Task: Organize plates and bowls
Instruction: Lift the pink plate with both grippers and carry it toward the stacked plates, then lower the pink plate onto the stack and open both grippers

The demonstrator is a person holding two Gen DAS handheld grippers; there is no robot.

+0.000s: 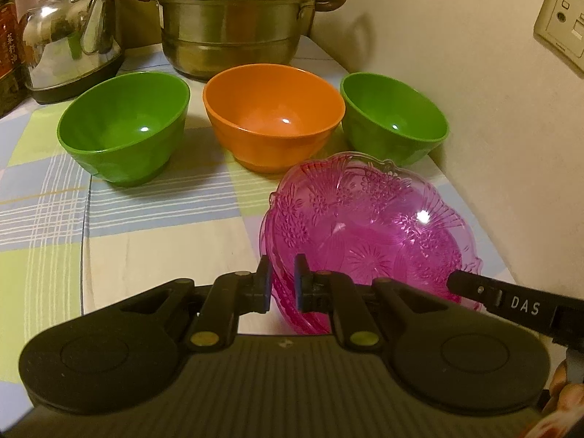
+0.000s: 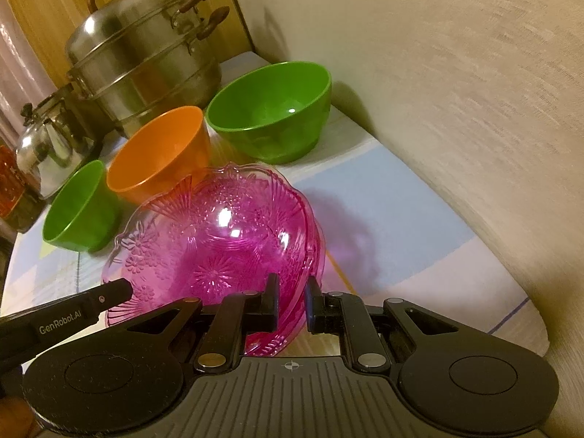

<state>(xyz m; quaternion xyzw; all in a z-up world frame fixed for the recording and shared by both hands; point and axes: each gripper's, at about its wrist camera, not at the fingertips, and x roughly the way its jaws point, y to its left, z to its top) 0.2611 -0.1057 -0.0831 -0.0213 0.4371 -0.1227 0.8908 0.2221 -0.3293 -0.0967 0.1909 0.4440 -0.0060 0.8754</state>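
Note:
A clear pink patterned bowl (image 1: 368,226) is tilted over the table, held by both grippers at its near rim. My left gripper (image 1: 283,283) is shut on the rim's left part. My right gripper (image 2: 292,303) is shut on the rim's right part; the bowl also shows in the right wrist view (image 2: 219,241). Behind it stand a green bowl (image 1: 124,127) at left, an orange bowl (image 1: 273,113) in the middle and a second green bowl (image 1: 394,116) at right, all upright and empty.
A tall steel steamer pot (image 1: 237,18) and a steel kettle (image 1: 69,40) stand at the back. A wall (image 1: 492,109) with a socket plate (image 1: 562,22) runs along the table's right edge. The checked tablecloth (image 1: 146,226) covers the table.

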